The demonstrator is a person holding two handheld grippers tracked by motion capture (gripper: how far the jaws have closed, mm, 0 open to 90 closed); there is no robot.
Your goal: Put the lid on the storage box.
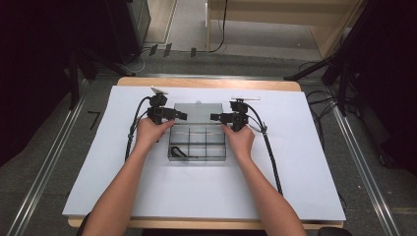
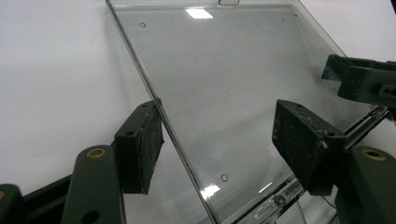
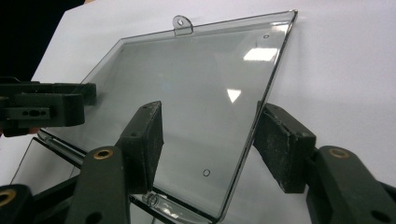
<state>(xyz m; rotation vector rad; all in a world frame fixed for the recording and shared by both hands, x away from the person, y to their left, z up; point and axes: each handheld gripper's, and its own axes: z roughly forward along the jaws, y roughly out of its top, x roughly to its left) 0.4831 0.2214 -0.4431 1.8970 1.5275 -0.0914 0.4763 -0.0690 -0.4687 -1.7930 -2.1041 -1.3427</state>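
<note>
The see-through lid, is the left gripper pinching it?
Not pinching. In the left gripper view, one pad sits right against the lid edge, but the other pad stands well clear, so the left gripper is open.

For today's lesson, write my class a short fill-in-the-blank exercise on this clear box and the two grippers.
1. The lid of the clear box lies ____ on the white sheet.
2. The left gripper straddles one ____ of the lid, jaws apart.
3. The right gripper has its jaws ____.
4. Dividers split the box into ____.

Missing words: open; edge; open; compartments
</note>
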